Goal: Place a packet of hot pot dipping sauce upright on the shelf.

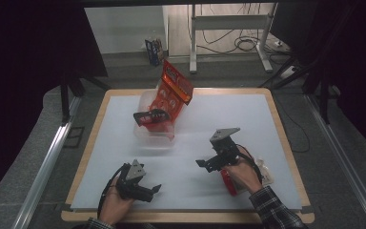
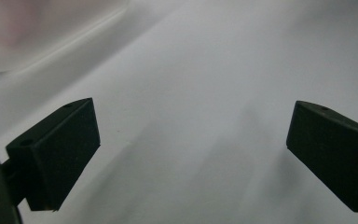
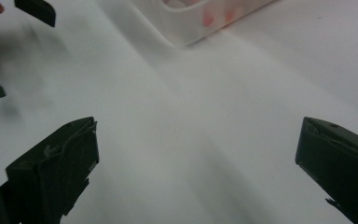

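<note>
Orange-red snack bag (image 1: 172, 93) stands tilted in a clear plastic tub (image 1: 153, 130) at the far-left part of the counter (image 1: 248, 119), top end leaning away from the person and poking well above the tub rim. A black object (image 1: 148, 116) lies across the tub's near-left rim against the bag; can't tell what it is. Tub sits well ahead of both sets of fingers, closer to the left side. Left gripper (image 1: 153, 190) is low at the near edge, held in the person's left hand (image 1: 116, 202), grey plate on top, fingers pointing right across the counter. In the left gripper view its fingers (image 2: 58, 151) are wide apart, nothing between them but bare white surface; blurred tub edge (image 2: 51, 44) sits up-left of the fingers. Right gripper (image 1: 201, 163) is near the right side, gripped by the right hand (image 1: 246, 175) with a plaid sleeve (image 1: 275, 210) behind it, fingers pointing left. A red item (image 1: 228, 182) and a pale packet (image 1: 265, 171) lie under/behind that hand, too hidden to identify. In the right gripper view the fingers (image 3: 58, 165) are also spread wide, empty, over blank counter; tub corner (image 3: 191, 21) with orange showing through lies ahead of them, and the left gripper's black fingertips (image 3: 36, 10) show at upper left.
</note>
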The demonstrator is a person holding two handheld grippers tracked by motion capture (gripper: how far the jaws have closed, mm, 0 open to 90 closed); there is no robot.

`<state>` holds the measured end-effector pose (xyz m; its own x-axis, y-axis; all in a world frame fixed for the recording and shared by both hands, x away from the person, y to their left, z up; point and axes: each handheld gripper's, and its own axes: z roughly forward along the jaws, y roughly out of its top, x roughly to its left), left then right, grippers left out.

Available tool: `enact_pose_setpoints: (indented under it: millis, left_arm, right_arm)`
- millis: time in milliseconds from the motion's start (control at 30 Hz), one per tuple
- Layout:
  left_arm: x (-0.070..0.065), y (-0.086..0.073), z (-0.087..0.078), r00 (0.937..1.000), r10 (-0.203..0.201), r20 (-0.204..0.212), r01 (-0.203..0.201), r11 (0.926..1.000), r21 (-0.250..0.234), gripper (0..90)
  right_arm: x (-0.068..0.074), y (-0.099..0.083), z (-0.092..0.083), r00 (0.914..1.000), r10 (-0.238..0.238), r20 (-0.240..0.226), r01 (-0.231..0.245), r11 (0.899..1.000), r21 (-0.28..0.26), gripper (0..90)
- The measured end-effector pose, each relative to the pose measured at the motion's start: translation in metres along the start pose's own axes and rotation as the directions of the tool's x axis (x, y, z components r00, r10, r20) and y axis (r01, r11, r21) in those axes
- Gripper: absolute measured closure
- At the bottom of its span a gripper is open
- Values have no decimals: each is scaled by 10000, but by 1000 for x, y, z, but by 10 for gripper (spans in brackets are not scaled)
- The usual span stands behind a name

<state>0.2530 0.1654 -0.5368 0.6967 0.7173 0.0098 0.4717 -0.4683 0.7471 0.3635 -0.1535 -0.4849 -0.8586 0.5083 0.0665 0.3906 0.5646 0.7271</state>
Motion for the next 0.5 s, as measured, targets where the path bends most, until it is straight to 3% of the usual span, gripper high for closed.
enact_pose_setpoints:
  millis: [300,500]
  left_arm:
    - [-2,0,2,9998,196,-74,-194,9997,164,24]
    - [-2,0,2,9997,218,-99,-216,9996,195,24]
  right_arm:
    - [1,-17,-12,9995,52,313,-58,9998,211,2]
    - [-4,-29,-22,9976,508,479,-530,9975,471,4]
